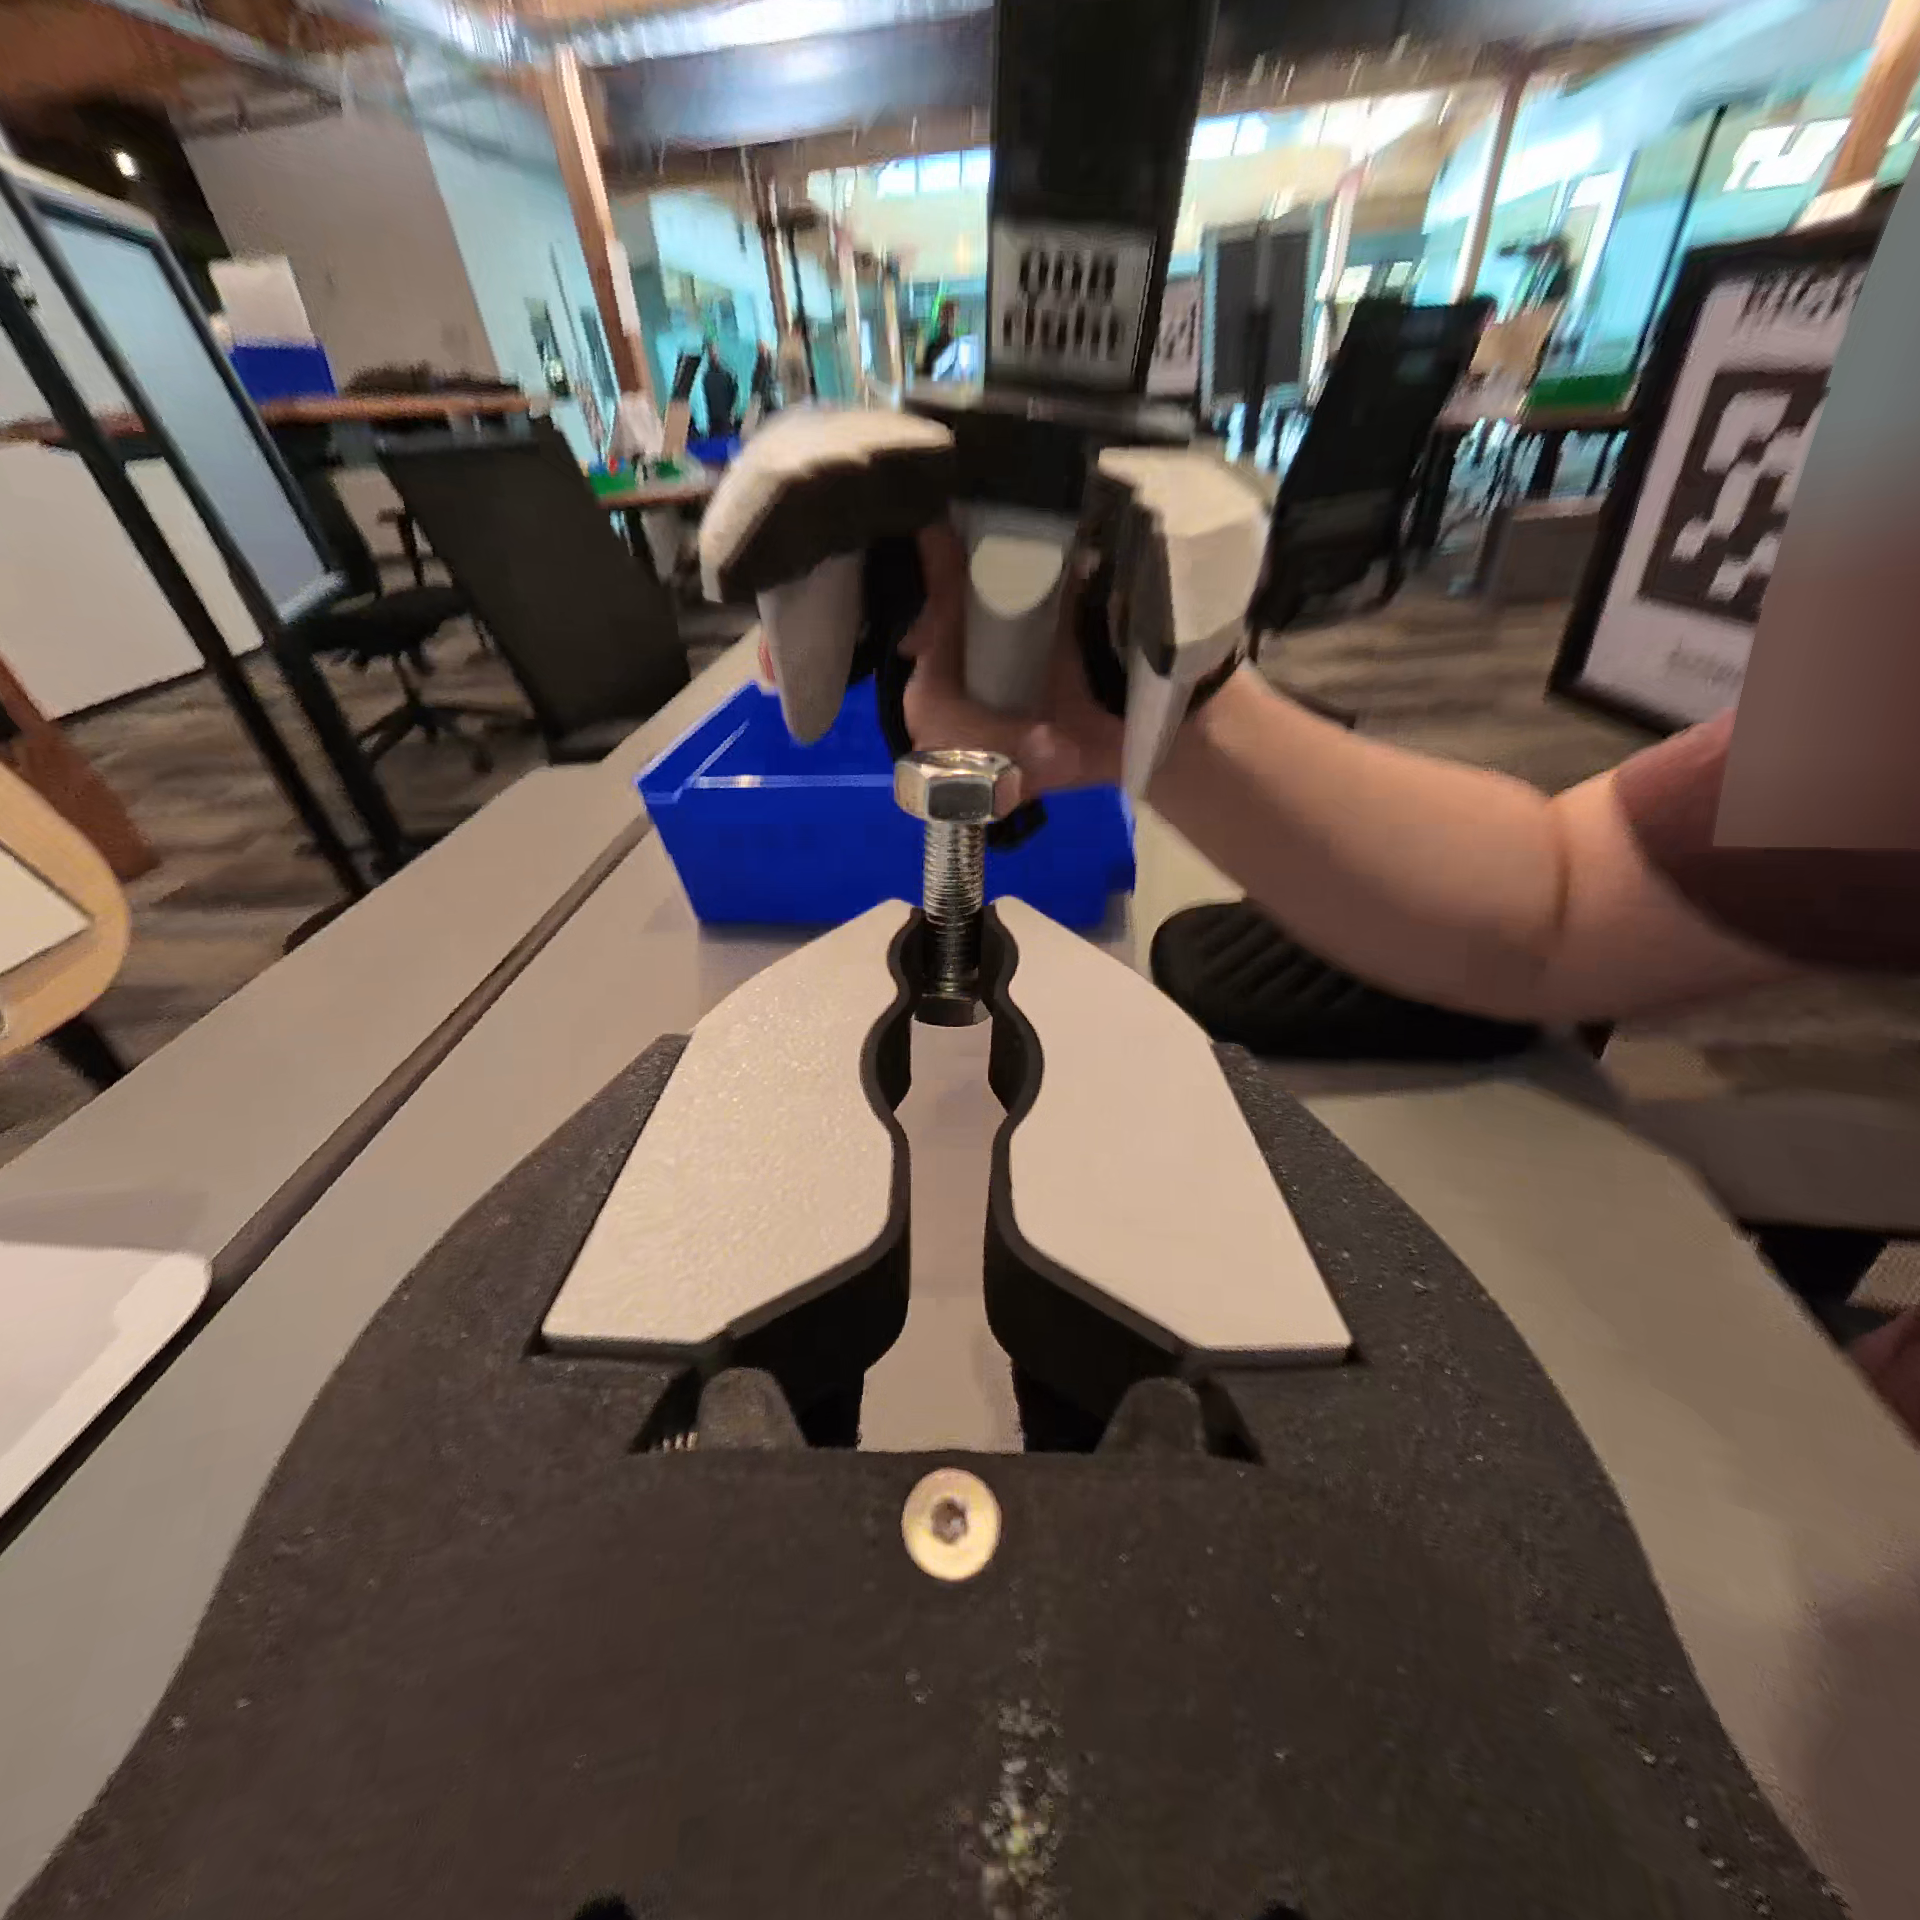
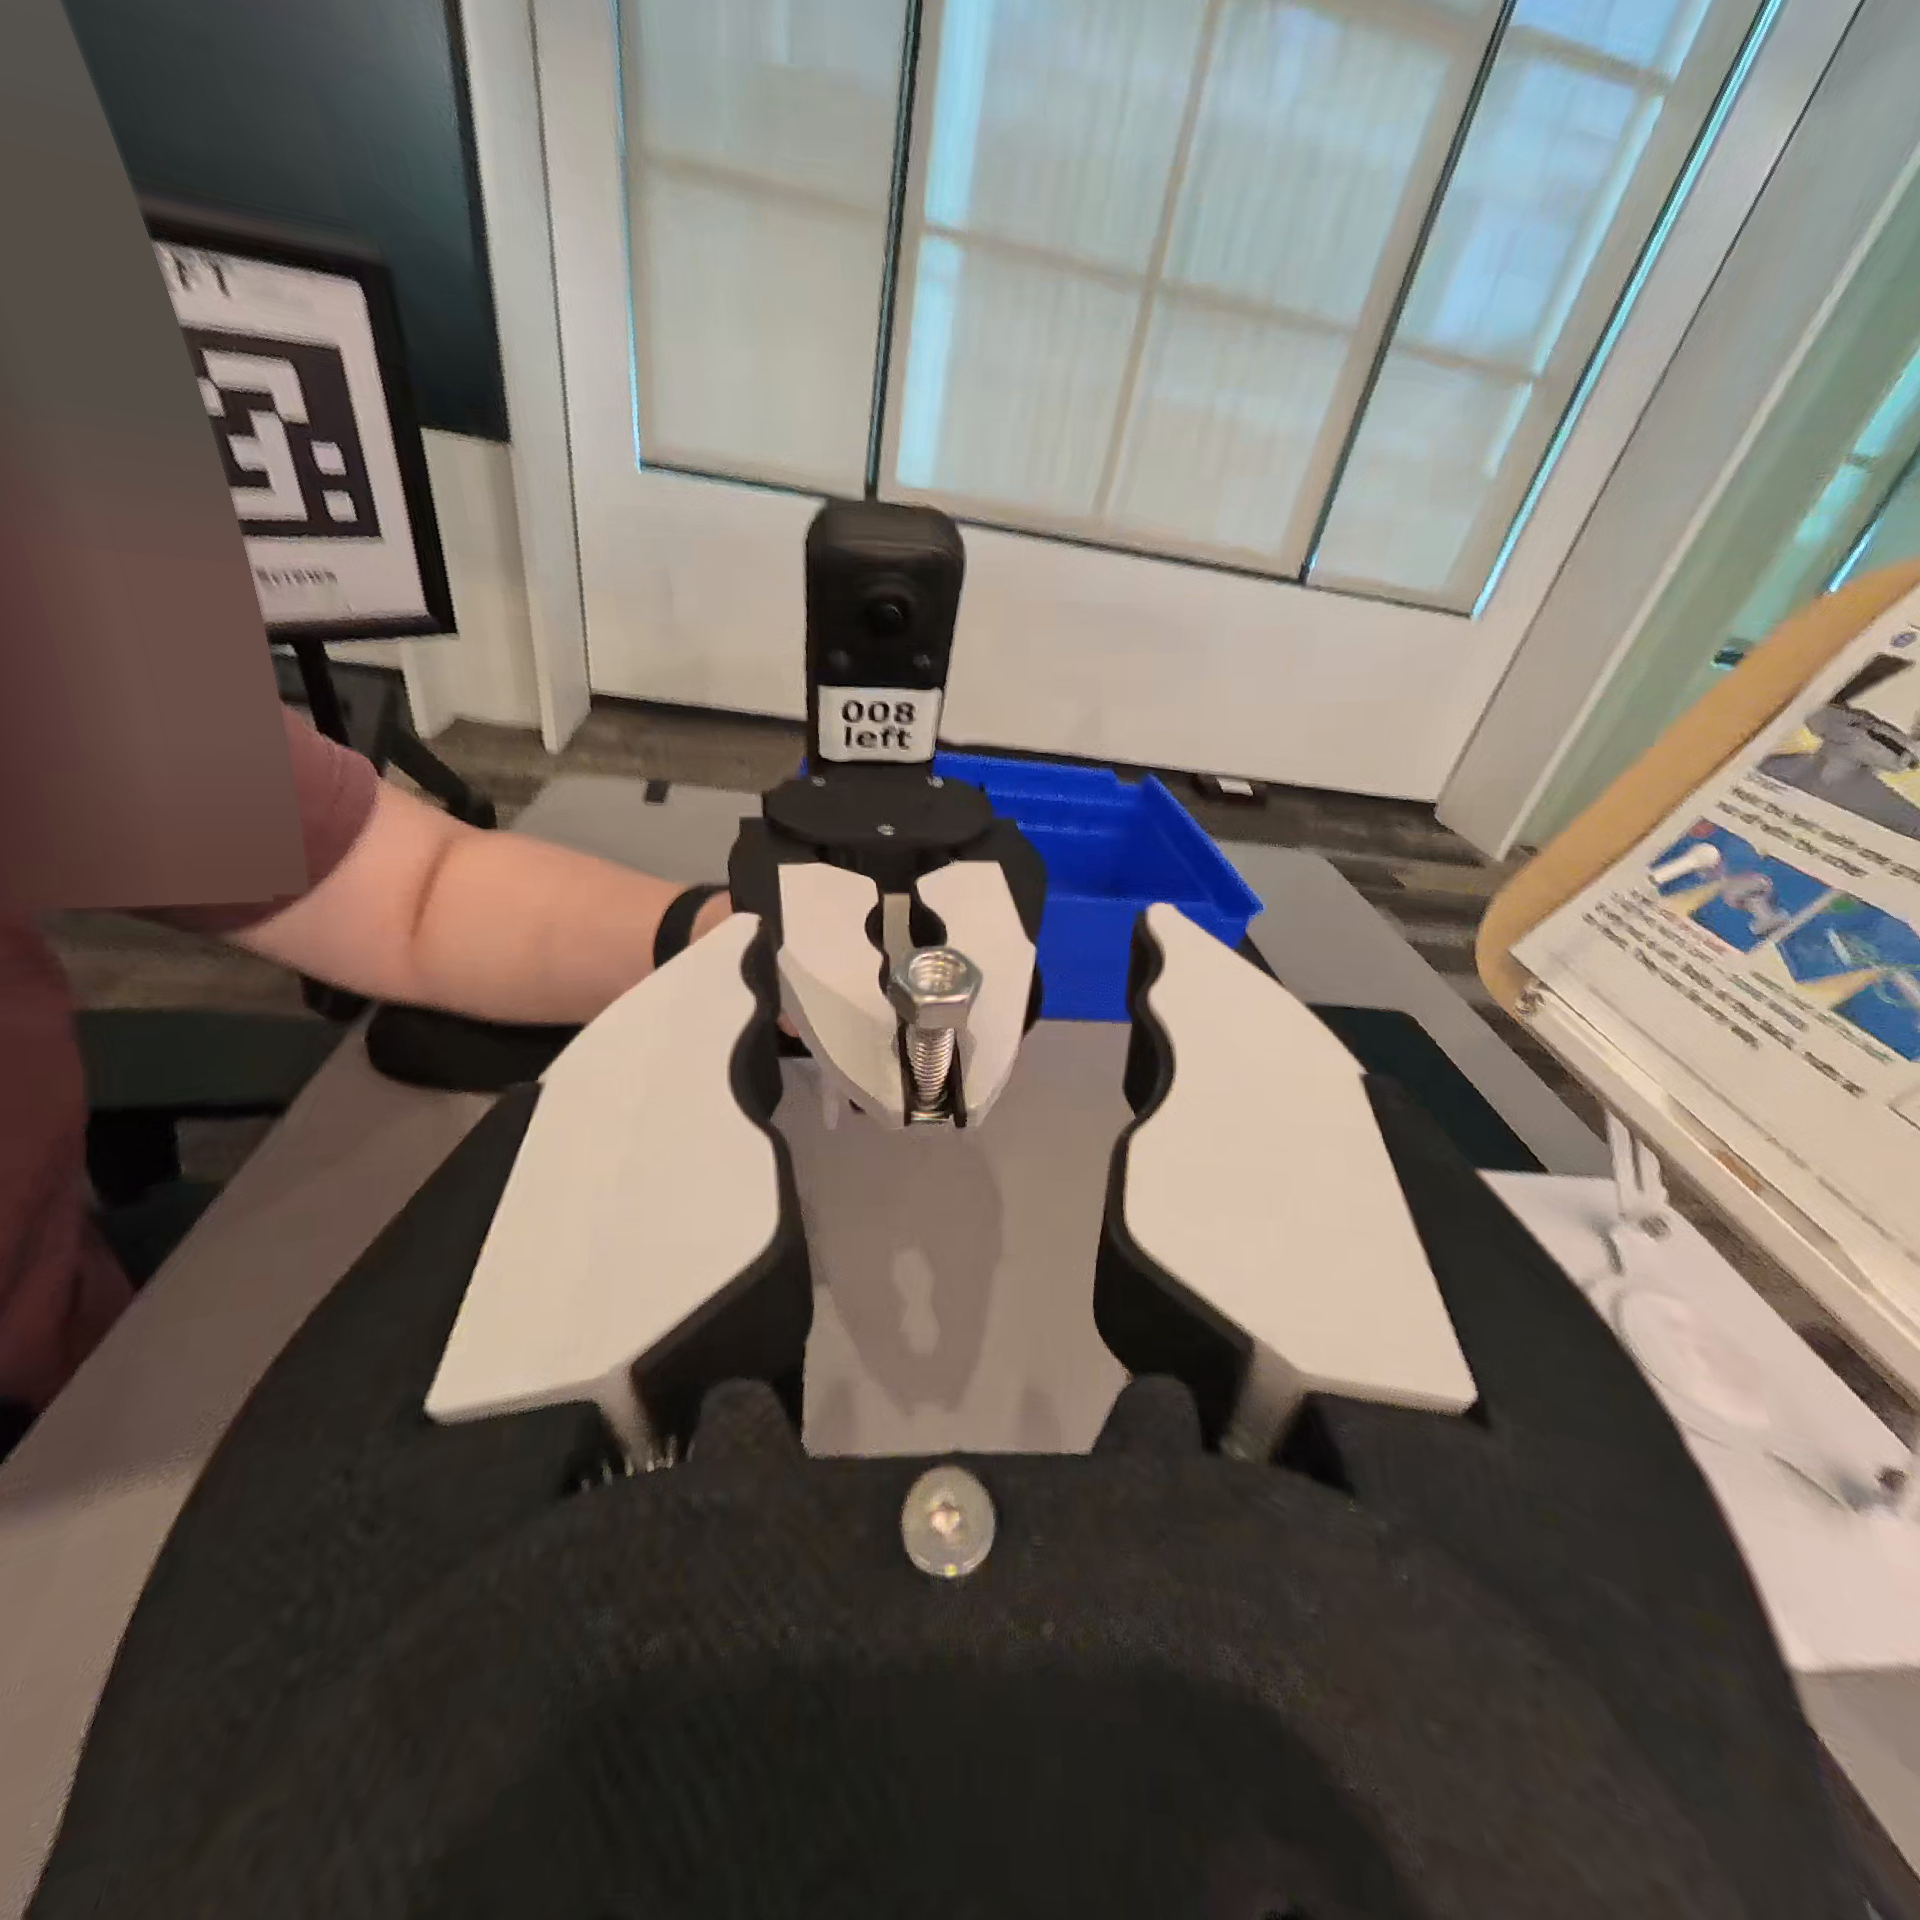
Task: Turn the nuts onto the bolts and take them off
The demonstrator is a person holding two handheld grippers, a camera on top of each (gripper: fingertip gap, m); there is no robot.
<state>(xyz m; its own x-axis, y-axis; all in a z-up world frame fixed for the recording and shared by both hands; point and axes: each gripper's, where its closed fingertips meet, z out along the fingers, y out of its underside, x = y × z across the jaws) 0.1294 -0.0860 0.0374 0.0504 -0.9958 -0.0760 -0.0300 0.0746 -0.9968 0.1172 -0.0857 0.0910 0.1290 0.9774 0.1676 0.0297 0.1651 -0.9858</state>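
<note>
Bolt (image 1: 951,883) stands straight up, pinched near its bottom by the left gripper (image 1: 951,961), whose fingers are squeezed tight on the threads. That holds it steady, I think, so it cannot spin when the nut (image 1: 953,787) is turned. The nut sits at the very top of the bolt, and from the right wrist view you can look down into its hole.

The right gripper (image 2: 951,1049) is spread wide and holds nothing. It hangs just above the nut, fingers on each side and not touching, likely getting ready to grab it and twist.

Behind the bolt a blue bin (image 1: 831,842) sits on the grey counter (image 1: 416,1039), maybe for more nuts and bolts, but I cannot see inside.

A white label (image 2: 880,724) with black writing is stuck under the left gripper's camera. A framed black-and-white square pattern (image 2: 275,436) stands at the back. A board with picture pages (image 2: 1745,914) leans at the side, too blurry to read.
</note>
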